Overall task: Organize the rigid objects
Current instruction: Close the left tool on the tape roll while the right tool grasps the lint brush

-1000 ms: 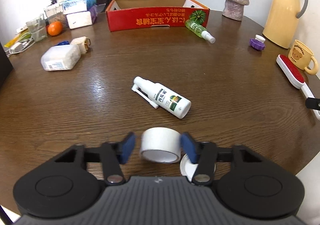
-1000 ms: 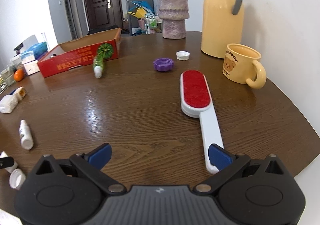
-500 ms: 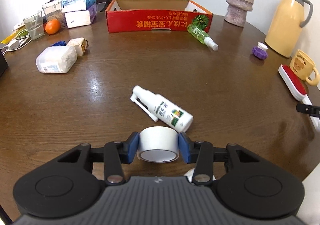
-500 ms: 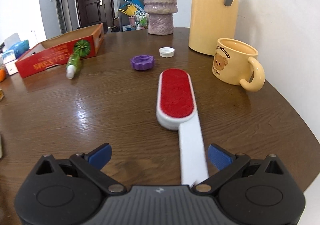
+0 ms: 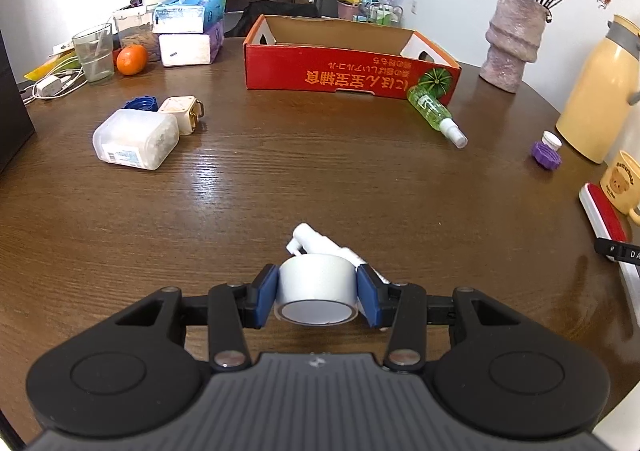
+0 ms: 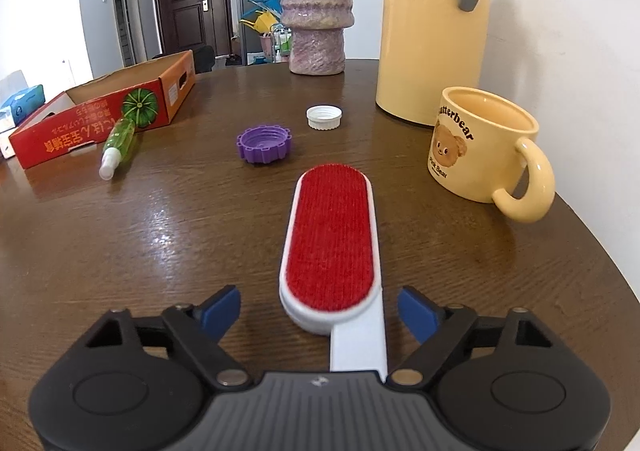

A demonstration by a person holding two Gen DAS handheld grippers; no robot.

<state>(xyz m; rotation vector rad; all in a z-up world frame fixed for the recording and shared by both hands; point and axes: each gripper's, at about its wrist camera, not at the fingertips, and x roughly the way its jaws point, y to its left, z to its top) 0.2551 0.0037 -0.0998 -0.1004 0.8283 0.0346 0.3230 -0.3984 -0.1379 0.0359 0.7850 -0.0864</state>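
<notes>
My left gripper (image 5: 317, 297) is shut on a white tape roll (image 5: 317, 289) and holds it above the brown table. A white spray bottle (image 5: 320, 245) lies on the table behind the roll, partly hidden by it. My right gripper (image 6: 319, 311) is open, its blue pads on either side of a red and white lint brush (image 6: 334, 247) that lies flat on the table with its white handle under the gripper. The brush also shows at the right edge of the left wrist view (image 5: 604, 211). An open red cardboard box (image 5: 344, 59) stands at the back.
A green spray bottle (image 5: 434, 113) lies by the box corner. A purple cap (image 6: 264, 143), a white cap (image 6: 324, 117), a yellow mug (image 6: 480, 147), a yellow thermos (image 6: 434, 23) and a vase (image 6: 316, 11) stand at the right. A white plastic container (image 5: 134, 139), tissue boxes, a glass and an orange sit at the left.
My left gripper closed on the tape roll and lifted it off the table. My right gripper moved forward over the lint brush, so the handle now lies between its open fingers.
</notes>
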